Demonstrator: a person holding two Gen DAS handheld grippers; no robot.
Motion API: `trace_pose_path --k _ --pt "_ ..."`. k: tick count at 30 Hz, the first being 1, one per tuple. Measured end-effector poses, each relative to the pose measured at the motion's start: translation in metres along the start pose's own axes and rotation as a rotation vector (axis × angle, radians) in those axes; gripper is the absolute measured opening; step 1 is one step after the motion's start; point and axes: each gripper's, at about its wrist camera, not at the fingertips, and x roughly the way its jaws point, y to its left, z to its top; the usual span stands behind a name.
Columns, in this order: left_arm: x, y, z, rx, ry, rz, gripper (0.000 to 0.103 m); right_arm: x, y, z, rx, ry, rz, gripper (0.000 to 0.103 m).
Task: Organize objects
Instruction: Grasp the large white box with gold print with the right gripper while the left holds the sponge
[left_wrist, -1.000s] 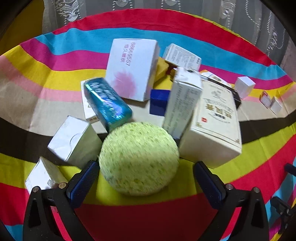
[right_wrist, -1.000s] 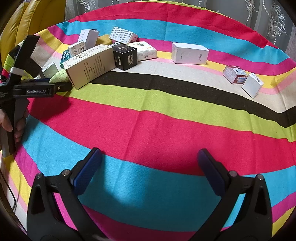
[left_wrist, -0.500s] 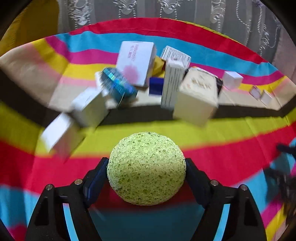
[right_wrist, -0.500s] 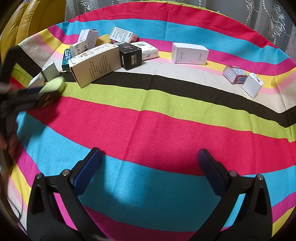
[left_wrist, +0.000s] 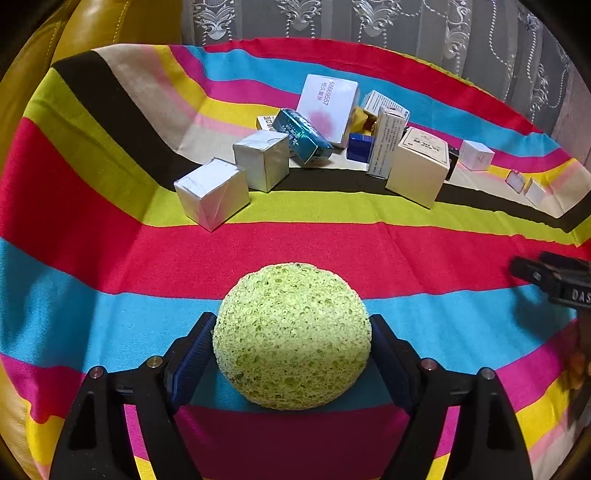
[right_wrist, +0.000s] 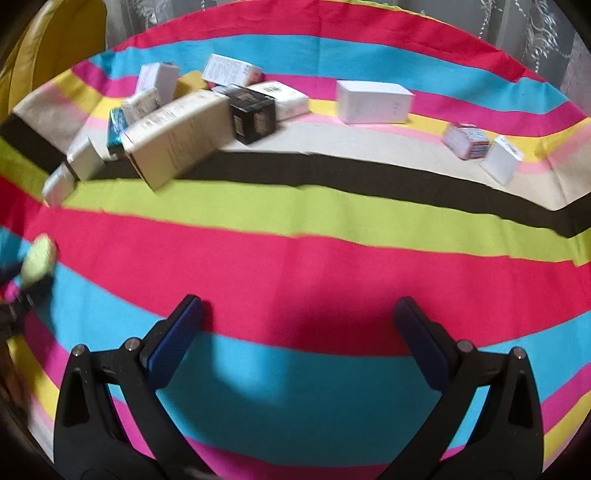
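My left gripper (left_wrist: 291, 354) is shut on a round green sponge (left_wrist: 291, 336) and holds it over the blue stripe of the striped cloth, well back from the cluster of boxes (left_wrist: 332, 144). The sponge shows blurred at the left edge of the right wrist view (right_wrist: 38, 258). My right gripper (right_wrist: 299, 332) is open and empty above the red and blue stripes. Its tip shows at the right edge of the left wrist view (left_wrist: 554, 277).
Several cartons lie at the far left of the cloth: a long cream box (right_wrist: 177, 136), a black box (right_wrist: 253, 114), two silver cubes (left_wrist: 212, 192). A white box (right_wrist: 373, 101) and two small boxes (right_wrist: 480, 147) lie further right. A yellow chair (left_wrist: 92, 29) stands behind.
My left gripper has closed on the green sponge and pulled it back from the boxes toward the near side of the cloth. The right gripper has shifted slightly.
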Motion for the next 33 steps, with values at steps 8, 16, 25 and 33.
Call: trace_pose_path --k 8,16,25,33 --pt "0.005 -0.004 0.001 0.000 0.004 0.003 0.084 0.030 0.094 0.061 -0.020 -0.069 0.018 0.103" --pt "0.005 -0.006 0.001 0.000 0.007 0.001 0.088 0.053 0.087 0.089 0.086 -0.051 -0.107 0.103" --pt "0.008 -0.012 0.000 0.013 0.020 -0.005 0.099 0.045 0.023 0.065 0.151 -0.062 -0.030 0.103" --pt "0.007 -0.013 0.000 0.014 0.020 -0.001 0.100 0.081 0.053 0.092 -0.061 -0.024 -0.042 0.086"
